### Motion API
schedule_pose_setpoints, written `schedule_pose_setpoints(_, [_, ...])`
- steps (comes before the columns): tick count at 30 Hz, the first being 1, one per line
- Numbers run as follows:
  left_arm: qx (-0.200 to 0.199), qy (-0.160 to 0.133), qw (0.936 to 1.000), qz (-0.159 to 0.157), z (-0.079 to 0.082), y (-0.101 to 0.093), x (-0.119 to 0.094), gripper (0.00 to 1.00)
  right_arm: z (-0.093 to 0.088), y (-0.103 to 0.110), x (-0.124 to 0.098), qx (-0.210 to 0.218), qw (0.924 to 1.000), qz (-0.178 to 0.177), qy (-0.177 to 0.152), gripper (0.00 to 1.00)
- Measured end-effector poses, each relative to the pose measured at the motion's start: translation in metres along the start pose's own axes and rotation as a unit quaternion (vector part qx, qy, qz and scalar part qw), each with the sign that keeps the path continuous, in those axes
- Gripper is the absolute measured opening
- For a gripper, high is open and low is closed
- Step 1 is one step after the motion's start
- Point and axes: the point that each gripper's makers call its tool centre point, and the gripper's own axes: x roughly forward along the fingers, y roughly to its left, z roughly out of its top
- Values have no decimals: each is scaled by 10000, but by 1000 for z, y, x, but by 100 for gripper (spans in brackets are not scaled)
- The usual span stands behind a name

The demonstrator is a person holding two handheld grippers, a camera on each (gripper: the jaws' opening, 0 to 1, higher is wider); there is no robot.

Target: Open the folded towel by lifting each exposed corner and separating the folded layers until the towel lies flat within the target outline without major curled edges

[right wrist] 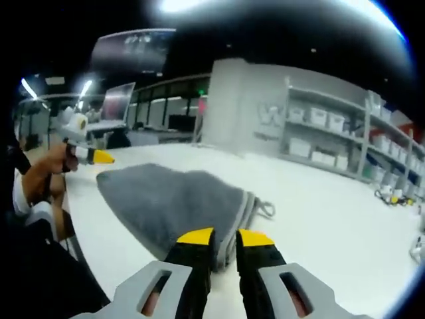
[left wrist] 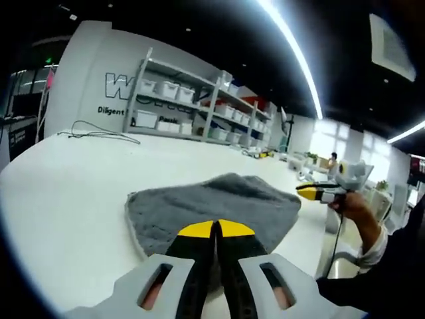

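A grey folded towel (left wrist: 212, 199) lies on the white table (left wrist: 80, 186). In the left gripper view my left gripper (left wrist: 216, 229) sits at the towel's near edge, yellow tips pressed together with nothing seen between them. My right gripper (left wrist: 320, 192), held by a hand, hovers by the towel's right corner. In the right gripper view the right gripper (right wrist: 226, 237) stands open just over the near edge of the towel (right wrist: 172, 196), whose stacked layers and a small loop (right wrist: 265, 210) show at its right side. The left gripper (right wrist: 93, 156) floats at the far left corner.
A thin dark cable (left wrist: 99, 133) lies at the table's far left. Shelves with white bins (left wrist: 179, 100) stand behind the table. The table edge (left wrist: 319, 252) runs close to the person's sleeve (left wrist: 392, 279). Desks with monitors (right wrist: 119, 106) stand beyond the table.
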Motion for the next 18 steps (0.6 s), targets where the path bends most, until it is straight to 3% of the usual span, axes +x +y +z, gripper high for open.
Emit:
schedule_pose_setpoints(10, [100, 64, 9996, 240, 1, 6, 12, 1, 18, 7, 15, -431, 9989, 158, -89, 1])
schedule_pose_setpoints(18, [245, 172, 9985, 450, 13, 31, 25, 1, 15, -3, 30, -344, 9991, 224, -82, 0])
